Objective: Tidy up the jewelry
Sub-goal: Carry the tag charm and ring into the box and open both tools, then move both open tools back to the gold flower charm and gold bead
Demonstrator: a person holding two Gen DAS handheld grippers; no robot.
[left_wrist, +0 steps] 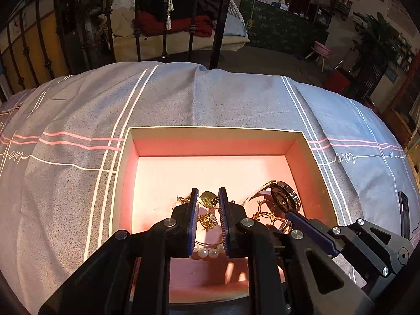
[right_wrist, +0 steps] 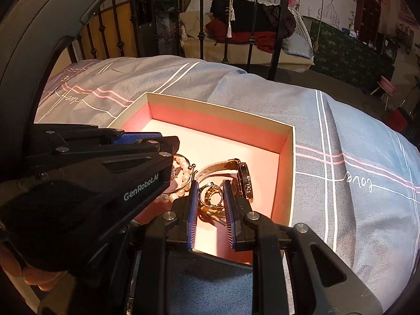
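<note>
My left gripper (left_wrist: pixel 208 197) hung low over the pink-lined box (left_wrist: pixel 215 130), jaws a narrow gap apart and pinching nothing, and between them showed a gold leaf-shaped pendant (left_wrist: pixel 208 199) with a small gold cluster (left_wrist: pixel 208 220) lying nearer me. Closest of all, a string of pearls (left_wrist: pixel 207 252) ran across under the blue pads. My right gripper (right_wrist: pixel 211 186) was just beside it, jaws equally close-set and empty, framing a tangle of gold rings (right_wrist: pixel 211 197) on the box floor. Right of those rings a wristwatch (right_wrist: pixel 242 181) stood on edge, dark face outward, its pale strap curling back over the pile. All the jewelry sat bunched in the near right part of the box; the far half lay bare. From the right camera the left gripper's black body crossed the foreground and hid much of the pearls, and it read "GenRobot.AI" in pale letters. The box rested on a grey-blue bedspread (left_wrist: pixel 183 97) with white and pink stripes and the word "love" in script. Beyond stood a black metal bedframe (left_wrist: pixel 221 21), then a wicker seat (right_wrist: pixel 302 26) heaped with dark and red clothes.
</note>
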